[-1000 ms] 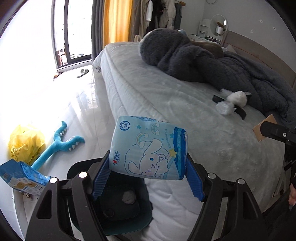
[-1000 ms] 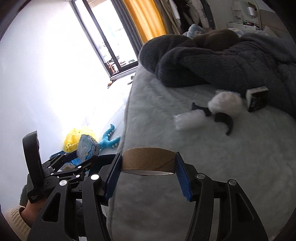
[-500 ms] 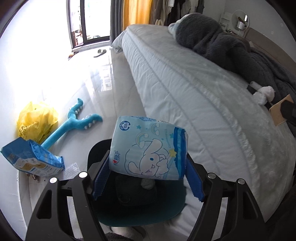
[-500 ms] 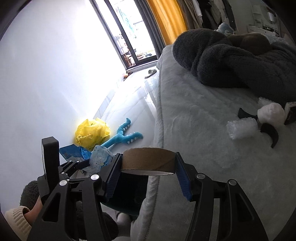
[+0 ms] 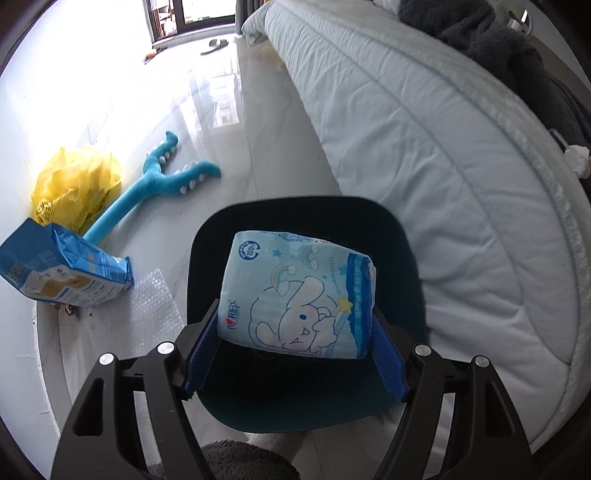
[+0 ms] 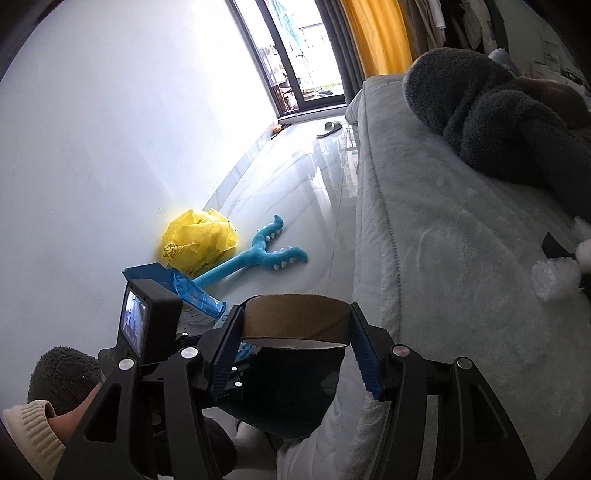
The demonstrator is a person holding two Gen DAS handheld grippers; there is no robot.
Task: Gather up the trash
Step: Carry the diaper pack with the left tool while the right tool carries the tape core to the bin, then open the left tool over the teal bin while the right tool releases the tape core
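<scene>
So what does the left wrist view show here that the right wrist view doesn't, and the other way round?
Only the left wrist view shows the tissue pack clamped in the left gripper above the open dark bin, plus the bubble wrap on the floor.

Only the right wrist view shows the cardboard roll clamped in the right gripper, the yellow curtain, and the person's cream cuff.

Both show the yellow bag, blue plush toy, blue packet, bed and dark blanket.
</scene>
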